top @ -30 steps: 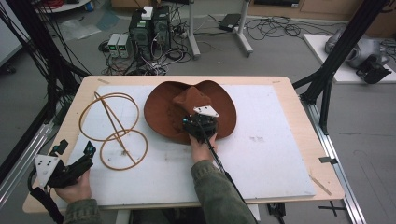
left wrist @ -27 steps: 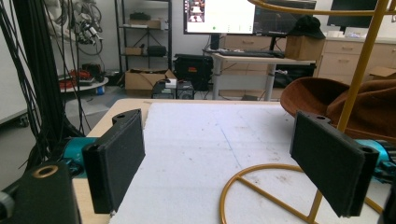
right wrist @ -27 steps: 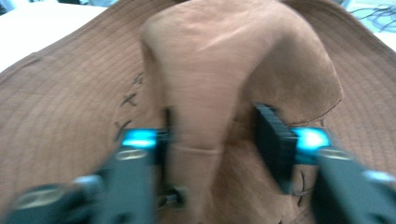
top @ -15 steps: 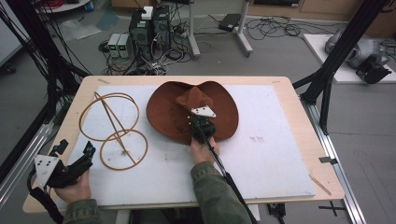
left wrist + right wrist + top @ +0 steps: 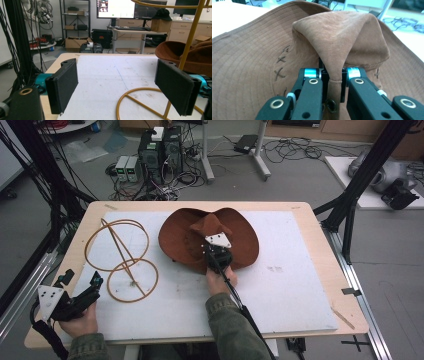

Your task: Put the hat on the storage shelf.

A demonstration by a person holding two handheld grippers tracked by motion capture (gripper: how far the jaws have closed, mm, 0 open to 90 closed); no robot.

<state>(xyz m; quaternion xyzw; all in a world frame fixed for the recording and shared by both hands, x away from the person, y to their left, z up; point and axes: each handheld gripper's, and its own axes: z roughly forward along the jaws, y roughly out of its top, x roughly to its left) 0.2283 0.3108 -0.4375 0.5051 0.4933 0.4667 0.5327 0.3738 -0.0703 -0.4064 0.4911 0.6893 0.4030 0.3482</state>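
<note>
A brown wide-brimmed hat (image 5: pixel 240 235) lies on the white mat at mid-table. My right gripper (image 5: pixel 216 251) comes over its near brim and is shut on a pinched fold of the crown. In the right gripper view the fold of the hat (image 5: pixel 337 42) rises in a peak from between the jaws of the right gripper (image 5: pixel 332 82). A gold wire stand (image 5: pixel 119 251) made of two rings and a slanted rod stands left of the hat. My left gripper (image 5: pixel 81 277) rests at the table's near left corner, open and holding nothing. In the left gripper view the left gripper (image 5: pixel 117 85) faces the wire stand (image 5: pixel 190 37).
The white mat (image 5: pixel 300 285) covers most of the wooden table (image 5: pixel 325 245). Black frame posts (image 5: pixel 360 185) stand at the table's right and left sides. Computers and cables (image 5: pixel 160 155) sit on the floor beyond the far edge.
The right gripper has closed on the hat's crown, which now stands pinched between its jaws. The hat has shifted slightly. The left gripper has stayed put.
</note>
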